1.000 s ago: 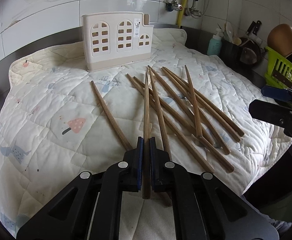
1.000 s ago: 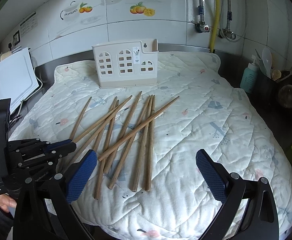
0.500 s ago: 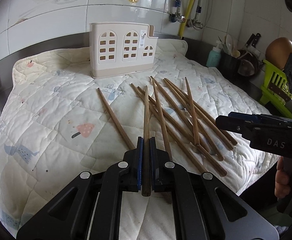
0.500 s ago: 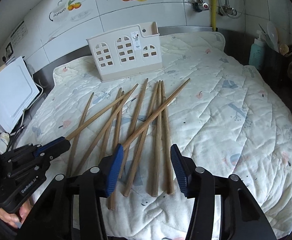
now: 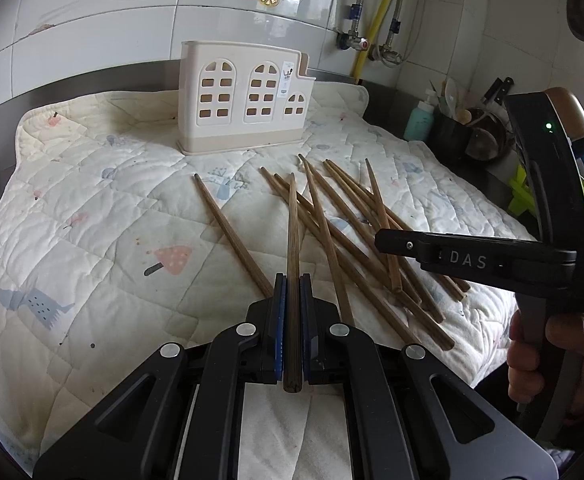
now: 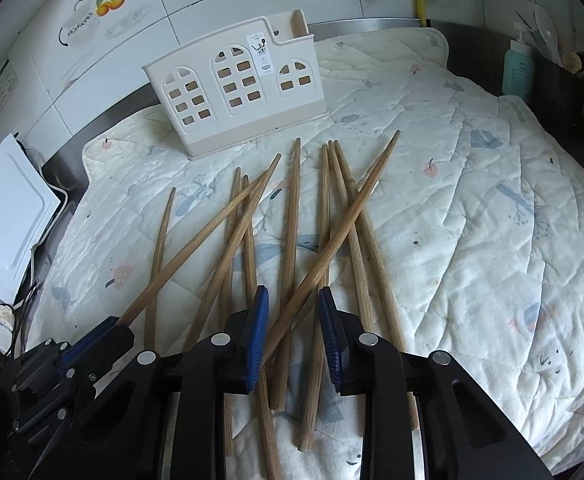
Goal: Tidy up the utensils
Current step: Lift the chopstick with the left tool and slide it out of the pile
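Meanwhile the left gripper (image 5: 292,284) pinches one wooden chopstick (image 5: 293,232); the right gripper (image 6: 293,300), jaws just closing, straddles a crossing chopstick (image 6: 331,248) unpressed, in the chopstick pile (image 6: 288,216) before the cream utensil holder (image 6: 236,88).

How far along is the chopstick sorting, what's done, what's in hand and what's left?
Barely started. Done: one stick pokes up from the holder's right end, nothing else seen inside. In hand: the left gripper is shut on one chopstick, and the right gripper, jaws just closing, straddles a crossing stick without pinching it yet. Left: about eight more chopsticks lie loose on the quilt.
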Available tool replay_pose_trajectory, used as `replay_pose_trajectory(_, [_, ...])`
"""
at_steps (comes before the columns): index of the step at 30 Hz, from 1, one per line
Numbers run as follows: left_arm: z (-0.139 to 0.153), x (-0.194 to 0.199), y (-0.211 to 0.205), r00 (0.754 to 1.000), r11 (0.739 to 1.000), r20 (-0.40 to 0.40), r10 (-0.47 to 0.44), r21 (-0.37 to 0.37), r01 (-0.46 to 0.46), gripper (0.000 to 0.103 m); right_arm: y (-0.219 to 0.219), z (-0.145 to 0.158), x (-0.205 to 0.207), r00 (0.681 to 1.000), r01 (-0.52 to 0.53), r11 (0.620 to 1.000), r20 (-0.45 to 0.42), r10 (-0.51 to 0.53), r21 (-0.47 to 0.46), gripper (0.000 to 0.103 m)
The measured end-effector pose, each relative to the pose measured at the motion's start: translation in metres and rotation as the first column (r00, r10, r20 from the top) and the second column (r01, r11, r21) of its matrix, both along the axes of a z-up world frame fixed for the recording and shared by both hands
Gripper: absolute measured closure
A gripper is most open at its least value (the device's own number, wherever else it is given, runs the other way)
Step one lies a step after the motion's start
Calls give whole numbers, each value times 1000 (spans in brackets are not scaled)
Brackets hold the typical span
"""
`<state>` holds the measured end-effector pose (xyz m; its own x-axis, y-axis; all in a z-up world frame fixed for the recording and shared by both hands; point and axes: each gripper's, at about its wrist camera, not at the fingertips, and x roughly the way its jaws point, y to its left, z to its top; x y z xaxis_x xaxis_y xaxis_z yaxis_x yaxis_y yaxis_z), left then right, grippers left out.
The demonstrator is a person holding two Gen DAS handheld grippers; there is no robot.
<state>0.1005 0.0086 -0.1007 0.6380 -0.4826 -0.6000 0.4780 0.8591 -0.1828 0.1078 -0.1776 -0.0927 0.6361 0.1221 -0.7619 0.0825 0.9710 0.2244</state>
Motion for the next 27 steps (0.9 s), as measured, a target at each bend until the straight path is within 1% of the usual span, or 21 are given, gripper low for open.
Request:
replay_pose_trajectory(6, [-1,1,3,1000,1000,2,-4,-11,4,98,-1,1,3,1000,24,1000,-13,-24,-3,83])
replay_pose_trajectory(8, [-1,1,3,1000,1000,2,-4,-14,4,98,2,2,4,1000,26,999,-16,-26,-28,83])
replay_pose_trajectory(11, [-2,1,4,1000,1000,0,-4,-20,4,98,1,2,4,1000,24,1000,-16,-24,-13,83])
replay_pose_trajectory(17, [-2,2,7,1000,1000,-3,-1,-31,1,98,-8,9,-9,1000,25,999,10,-25,-25,83])
replay_pose_trajectory(22, [-1,1,9,1000,1000,1,3,-29,-2,98,-16,19,-31,998,14,994,56,-8,-107,83])
replay_pose_trajectory(27, [1,2,10,1000,999,-2,9,-36,-9,98,-32,14,-46,999,19,992,38,-14,-122,86])
